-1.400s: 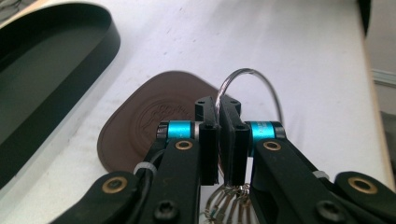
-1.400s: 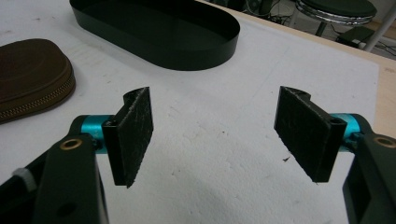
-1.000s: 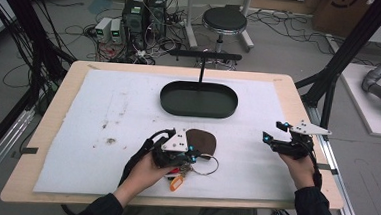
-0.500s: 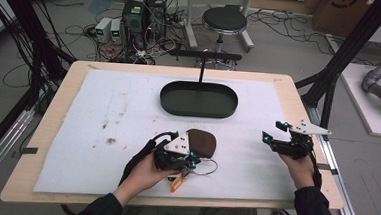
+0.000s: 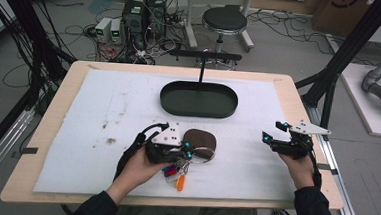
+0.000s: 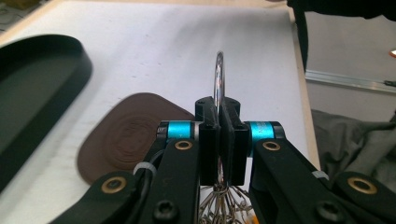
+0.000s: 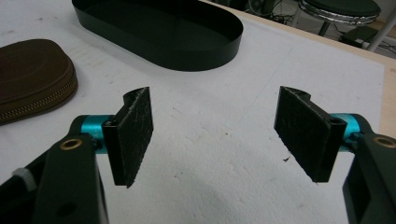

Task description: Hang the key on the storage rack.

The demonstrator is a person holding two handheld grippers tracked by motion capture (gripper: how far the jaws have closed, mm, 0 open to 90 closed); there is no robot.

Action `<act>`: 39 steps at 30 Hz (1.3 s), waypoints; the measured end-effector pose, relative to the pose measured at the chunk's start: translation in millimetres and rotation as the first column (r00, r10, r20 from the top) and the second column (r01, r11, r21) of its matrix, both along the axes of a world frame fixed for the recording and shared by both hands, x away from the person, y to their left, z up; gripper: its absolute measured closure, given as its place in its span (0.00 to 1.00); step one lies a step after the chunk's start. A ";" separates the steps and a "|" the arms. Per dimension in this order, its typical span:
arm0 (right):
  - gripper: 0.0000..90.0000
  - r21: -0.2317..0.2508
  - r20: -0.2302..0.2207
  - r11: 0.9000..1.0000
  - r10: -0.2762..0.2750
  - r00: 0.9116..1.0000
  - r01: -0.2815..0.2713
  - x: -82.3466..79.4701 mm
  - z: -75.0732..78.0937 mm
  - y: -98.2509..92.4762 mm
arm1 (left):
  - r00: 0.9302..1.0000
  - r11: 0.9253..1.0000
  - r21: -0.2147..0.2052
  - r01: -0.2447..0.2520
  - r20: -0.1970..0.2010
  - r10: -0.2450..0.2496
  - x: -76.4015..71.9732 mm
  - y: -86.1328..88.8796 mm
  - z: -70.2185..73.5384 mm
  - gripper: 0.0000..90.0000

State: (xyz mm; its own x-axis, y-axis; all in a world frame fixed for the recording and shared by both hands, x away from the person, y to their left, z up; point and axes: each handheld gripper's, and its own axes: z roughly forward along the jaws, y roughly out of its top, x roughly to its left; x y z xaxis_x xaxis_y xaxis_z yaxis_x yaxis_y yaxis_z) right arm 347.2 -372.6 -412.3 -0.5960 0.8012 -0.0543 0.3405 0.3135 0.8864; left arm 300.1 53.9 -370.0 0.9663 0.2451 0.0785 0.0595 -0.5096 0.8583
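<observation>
My left gripper [image 5: 188, 155] is shut on a metal key ring [image 6: 218, 74], which stands upright between the pads. A bunch of keys [image 5: 175, 174] with coloured tags hangs from the ring below the jaws, just over the white mat. A brown zipped pouch [image 5: 200, 139] lies flat on the mat right behind the left gripper [image 6: 219, 116], to the left of the jaws in the left gripper view. My right gripper [image 5: 272, 137] hovers at the right side of the mat, open, with nothing between its pads [image 7: 135, 133].
A black oval tray [image 5: 199, 99] sits empty at the back centre of the mat, with a black stand behind it. The brown pouch [image 7: 32, 79] lies left of the right gripper [image 7: 219, 135]. The table's right edge [image 5: 315, 160] is close to the right hand.
The left gripper has shifted a little and risen slightly with the key ring in it. The right gripper has stayed where it was.
</observation>
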 end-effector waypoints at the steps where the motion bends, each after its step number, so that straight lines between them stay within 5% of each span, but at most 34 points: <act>1: 0.32 0.000 0.000 1.000 0.000 1.000 0.000 0.0 0.0 0.0 | 1.000 1.000 -0.009 -0.005 0.006 0.005 0.0 1.8 2.4 0.96; 13: 0.32 0.003 -0.004 1.000 -0.004 1.000 0.005 0.3 0.0 -0.8 | 0.995 0.995 -0.066 -0.078 0.054 0.082 3.2 22.2 26.2 0.96; 20: 0.32 0.002 -0.005 1.000 -0.009 1.000 0.009 -0.1 0.3 -1.3 | 0.988 0.985 -0.117 -0.130 0.070 0.139 10.9 31.4 40.8 0.96; 27: 0.32 0.006 -0.006 1.000 -0.012 1.000 0.012 0.4 0.2 -1.4 | 0.970 0.965 -0.165 -0.205 0.097 0.223 23.5 43.3 56.6 0.96; 32: 0.32 0.007 -0.004 1.000 -0.012 1.000 0.012 1.1 0.0 -1.8 | 0.951 0.939 -0.217 -0.266 0.099 0.293 36.8 50.8 66.3 0.96; 39: 0.32 0.009 -0.005 1.000 -0.014 1.000 0.014 1.7 -0.2 -1.9 | 0.941 0.924 -0.233 -0.302 0.081 0.328 50.3 53.1 73.1 0.96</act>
State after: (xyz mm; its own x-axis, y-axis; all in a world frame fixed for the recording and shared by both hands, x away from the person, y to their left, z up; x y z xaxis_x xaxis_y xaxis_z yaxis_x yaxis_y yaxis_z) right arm 348.9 -374.5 -412.4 -0.5850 0.8099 -0.0438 0.3494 0.3004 0.8875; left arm 350.4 106.9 -296.9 0.8235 0.5589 0.0971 0.0803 -0.2843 0.9554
